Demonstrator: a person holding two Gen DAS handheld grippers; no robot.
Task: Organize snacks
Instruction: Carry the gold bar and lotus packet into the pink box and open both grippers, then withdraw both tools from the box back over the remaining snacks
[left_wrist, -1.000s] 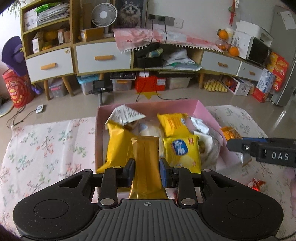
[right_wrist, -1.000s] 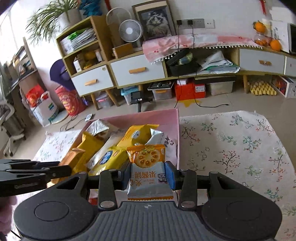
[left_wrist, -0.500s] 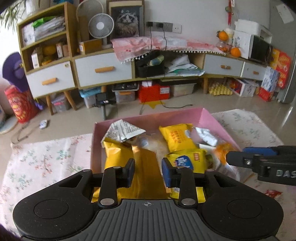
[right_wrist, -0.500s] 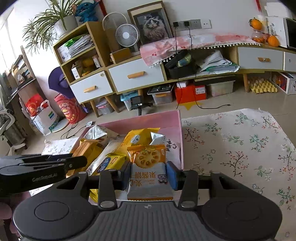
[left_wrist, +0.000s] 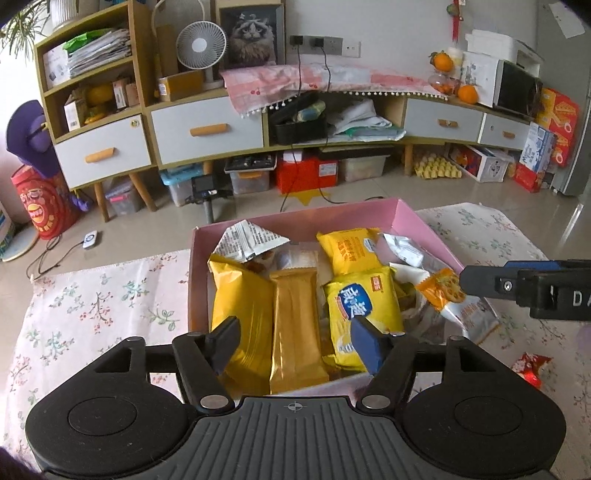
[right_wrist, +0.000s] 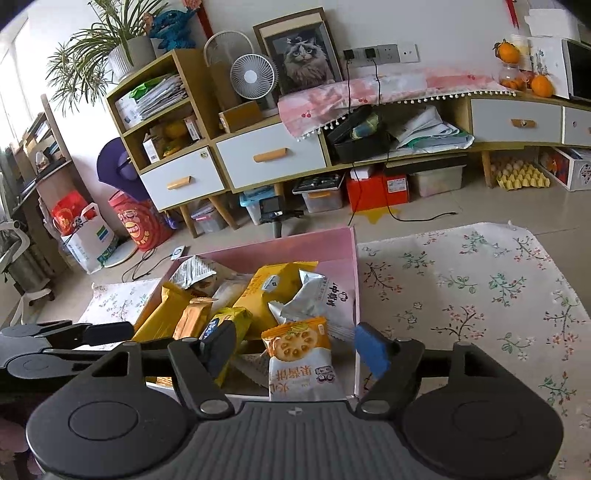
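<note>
A pink box (left_wrist: 421, 225) on the flowered tablecloth holds several snack packs. My left gripper (left_wrist: 293, 341) is open above the box's near edge; a gold bar pack (left_wrist: 295, 325) lies in the box between its fingers, beside a yellow pack (left_wrist: 240, 295) and a yellow pack with a blue label (left_wrist: 362, 302). My right gripper (right_wrist: 295, 350) is open over the box's (right_wrist: 347, 240) near right corner. An orange and white biscuit pack (right_wrist: 299, 358) lies loose between its fingers, leaning on the box's edge; it also shows in the left wrist view (left_wrist: 454, 299).
A small red wrapped snack (left_wrist: 530, 367) lies on the tablecloth (left_wrist: 92, 306) right of the box. A silver pack (right_wrist: 317, 295) sits in the box's right side. Beyond the table are the floor, drawers and shelves.
Both grippers have opened. The left one let go of the gold bar pack, which now lies in the box. The right one let go of the biscuit pack at the box's corner.
</note>
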